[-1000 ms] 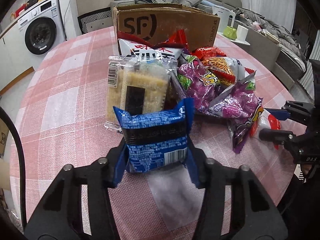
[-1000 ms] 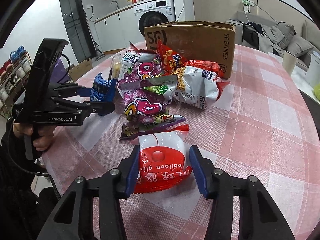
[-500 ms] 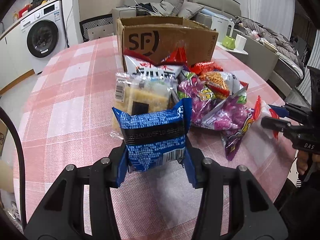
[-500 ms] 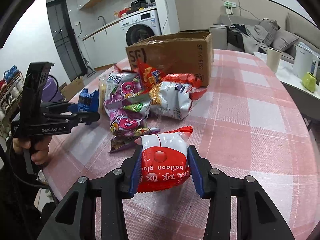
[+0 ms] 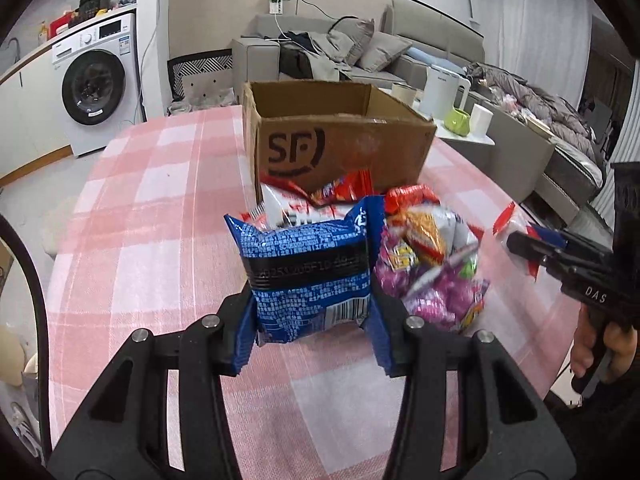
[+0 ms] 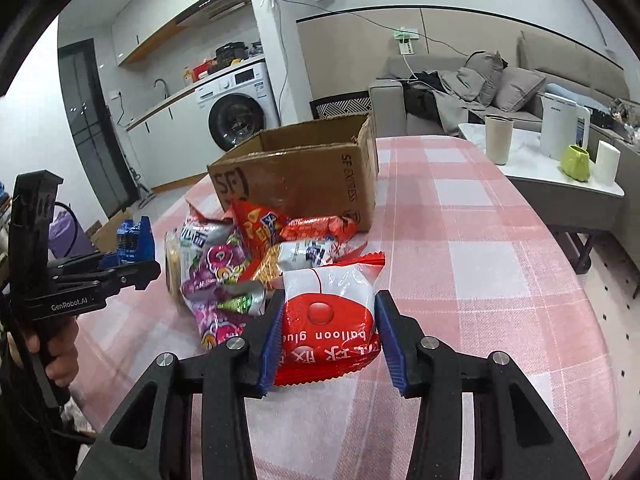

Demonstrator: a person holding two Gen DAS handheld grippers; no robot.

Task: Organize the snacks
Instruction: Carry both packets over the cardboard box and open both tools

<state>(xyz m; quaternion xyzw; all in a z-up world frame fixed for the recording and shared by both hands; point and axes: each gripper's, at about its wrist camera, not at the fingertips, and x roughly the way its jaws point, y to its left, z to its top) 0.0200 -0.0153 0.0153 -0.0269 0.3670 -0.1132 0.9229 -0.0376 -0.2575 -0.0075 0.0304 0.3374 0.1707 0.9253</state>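
Note:
My left gripper (image 5: 312,332) is shut on a blue snack packet (image 5: 308,272) and holds it above the table; it also shows at the left of the right wrist view (image 6: 132,256). My right gripper (image 6: 328,344) is shut on a red and white packet (image 6: 328,320) printed "balloon glue"; it shows at the right of the left wrist view (image 5: 516,240). An open brown SF cardboard box (image 5: 340,148) stands behind a pile of snack bags (image 5: 424,256). The box (image 6: 296,176) and the pile (image 6: 240,260) also show in the right wrist view.
The round table has a pink checked cloth (image 5: 152,208). A side table (image 6: 560,176) with a white kettle, cups and a green mug stands at the right. A washing machine (image 5: 96,84) and a grey sofa (image 5: 360,52) are behind.
Both grippers have risen with their packets. The box's open top now shows in both views, and the pile sits lower in the frames.

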